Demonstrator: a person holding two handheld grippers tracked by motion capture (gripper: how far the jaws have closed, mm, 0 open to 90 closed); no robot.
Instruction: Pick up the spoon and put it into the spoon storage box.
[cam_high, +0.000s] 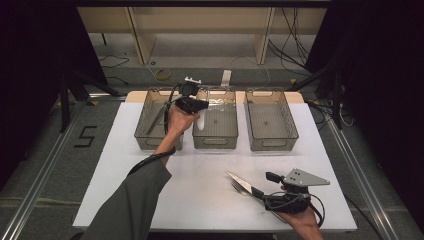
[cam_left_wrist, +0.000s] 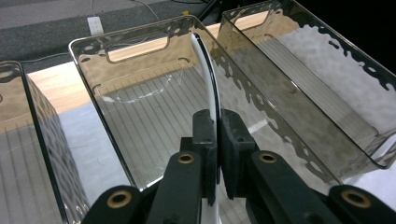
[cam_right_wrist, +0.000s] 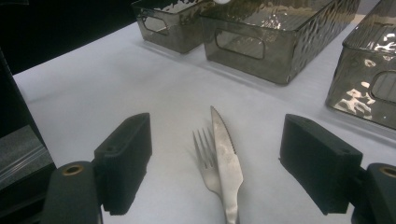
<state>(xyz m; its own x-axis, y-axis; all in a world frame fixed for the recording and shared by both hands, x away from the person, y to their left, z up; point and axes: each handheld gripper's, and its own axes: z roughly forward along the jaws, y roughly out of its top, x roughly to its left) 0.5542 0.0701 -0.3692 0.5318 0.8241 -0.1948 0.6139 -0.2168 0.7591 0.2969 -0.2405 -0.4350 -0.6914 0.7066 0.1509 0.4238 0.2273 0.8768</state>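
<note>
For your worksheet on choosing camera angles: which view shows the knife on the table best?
The right gripper view: the knife lies close up between the open jaws, its serrated edge plain, overlapping the fork. The high view shows the knife small, by the right gripper. The left gripper view looks into the bins instead.

Overhead light lit the white table brightly while the room around it stayed dark. Glare rippled on the smoked bins above the table. Shadows were soft; the high view looked slightly grainy.
</note>
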